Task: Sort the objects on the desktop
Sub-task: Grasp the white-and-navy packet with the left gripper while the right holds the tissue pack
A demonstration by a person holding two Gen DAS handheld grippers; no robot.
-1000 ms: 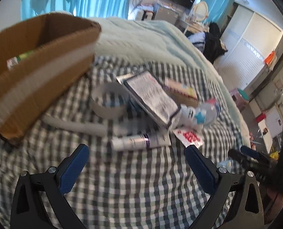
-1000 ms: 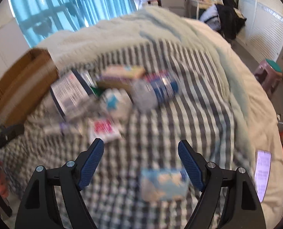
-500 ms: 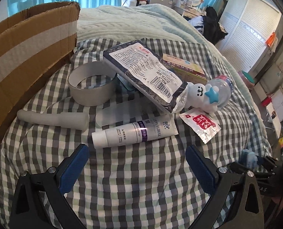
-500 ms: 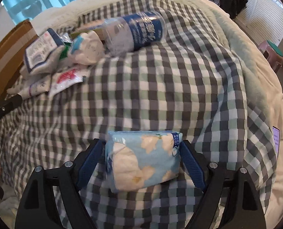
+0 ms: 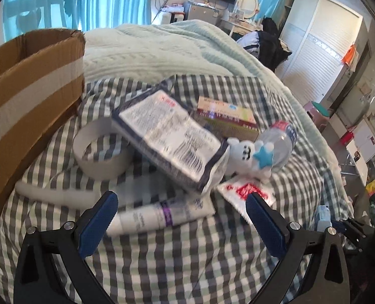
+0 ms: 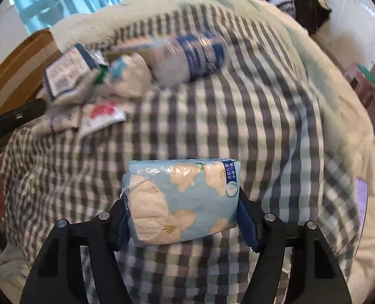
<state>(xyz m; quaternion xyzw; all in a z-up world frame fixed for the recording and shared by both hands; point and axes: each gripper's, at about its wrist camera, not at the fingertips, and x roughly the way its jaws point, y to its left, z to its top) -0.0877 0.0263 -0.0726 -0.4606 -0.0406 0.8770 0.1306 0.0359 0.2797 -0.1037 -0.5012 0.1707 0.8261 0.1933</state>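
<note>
Our right gripper [image 6: 181, 217] has just been closing and now grasps the tissue pack [image 6: 181, 200] squarely between its pads. We should squeeze gently, since the pack is soft, and lift straight. Our left gripper [image 5: 180, 215] is spread wide and empty, the tube [image 5: 159, 216] lying between its jaws, the box [image 5: 28, 101] to their left.

Count: one cardboard box [image 5: 23, 96], tape roll [image 5: 100, 152], tube [image 5: 162, 216], bottle [image 5: 278, 144], plush toy [image 5: 248, 157], tissue pack [image 6: 182, 202]; two hand-held grippers.
</note>
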